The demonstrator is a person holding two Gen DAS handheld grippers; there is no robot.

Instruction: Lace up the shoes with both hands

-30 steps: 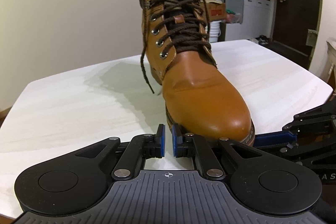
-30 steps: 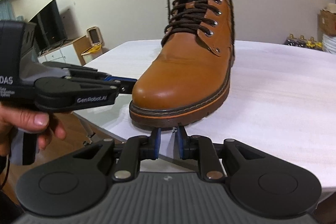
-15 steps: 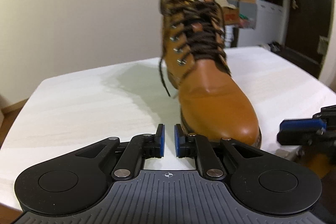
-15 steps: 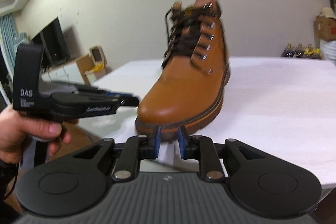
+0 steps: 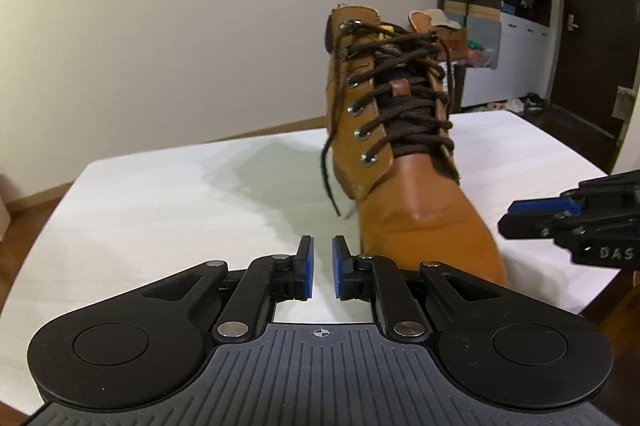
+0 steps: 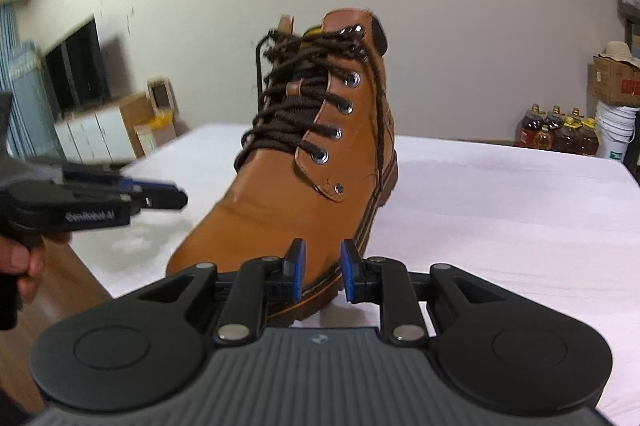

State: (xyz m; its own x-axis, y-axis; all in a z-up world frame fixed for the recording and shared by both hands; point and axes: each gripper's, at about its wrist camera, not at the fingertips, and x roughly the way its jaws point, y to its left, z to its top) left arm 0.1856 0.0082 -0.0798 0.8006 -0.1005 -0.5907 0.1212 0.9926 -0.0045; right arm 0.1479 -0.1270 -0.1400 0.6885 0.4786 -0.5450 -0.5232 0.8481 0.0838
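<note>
A tan leather ankle boot (image 5: 416,194) with a dark ridged sole stands upright on the white worktop (image 5: 160,210), its toe towards both cameras; dark brown round laces (image 5: 404,98) cross the tongue through metal eyelets up to the collar; one loose lace end (image 5: 326,166) hangs down the boot's side and stops just above the worktop, and in the right wrist view another strand (image 6: 380,130) runs down the opposite side of the shaft.

The left hand-held gripper (image 5: 321,268), black with blue pads, hovers over the worktop just beside the boot's toe; its jaws stand a narrow gap apart with nothing between them. The right hand-held gripper (image 6: 322,270) sits close in front of the boot's sole edge; its jaws are opening, a wider gap showing, with no lace or leather clamped between the pads; the boot only shows behind the gap. A hand (image 6: 18,258) grips the left tool's handle at the left edge of the right wrist view.
</note>
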